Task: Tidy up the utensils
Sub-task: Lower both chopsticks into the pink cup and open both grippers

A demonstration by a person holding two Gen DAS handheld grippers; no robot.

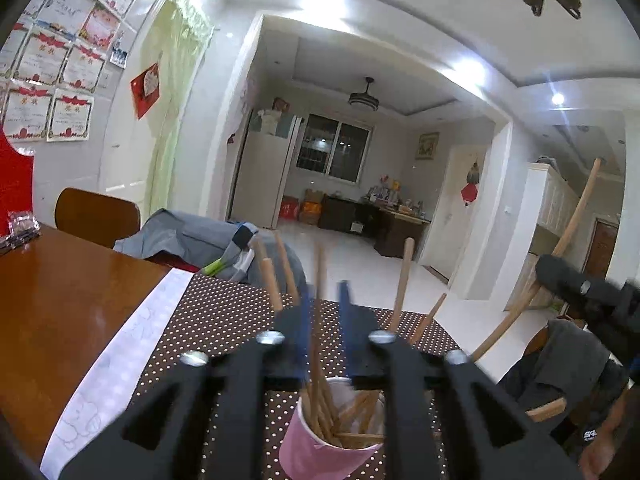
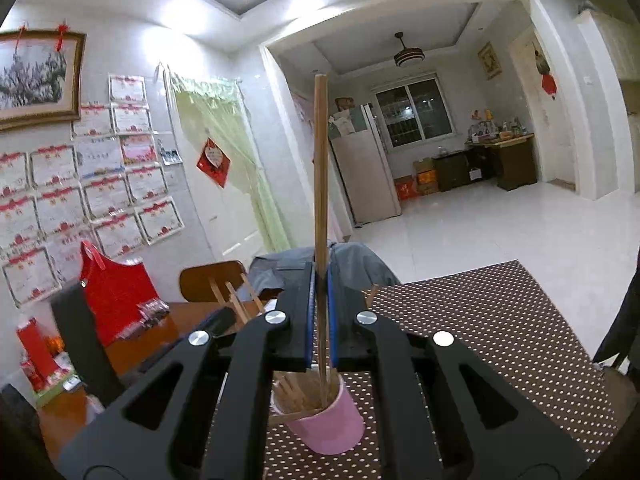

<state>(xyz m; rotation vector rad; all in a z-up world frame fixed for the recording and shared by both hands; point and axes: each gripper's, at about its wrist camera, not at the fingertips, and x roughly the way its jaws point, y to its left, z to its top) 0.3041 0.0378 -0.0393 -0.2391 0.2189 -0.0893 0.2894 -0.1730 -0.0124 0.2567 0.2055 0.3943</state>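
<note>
Dotted mat (image 2: 500,320): right gripper (image 2: 320,280) clamping upright chopstick (image 2: 321,160) above pink cup (image 2: 332,428); left gripper (image 1: 326,300) hovering apart over cup.

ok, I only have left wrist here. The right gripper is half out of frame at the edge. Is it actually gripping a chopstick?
Observer: Yes. In the right wrist view the right gripper is shut on one chopstick, pinched between its blue pads.
Operator: Where's its lower end?
Observer: Inside the pink cup, beside the other chopsticks. It stands nearly upright.
Operator: Any strays on the mat on that side?
Observer: None showing on the dotted mat to the right of the cup, as far as this view reaches.
</note>
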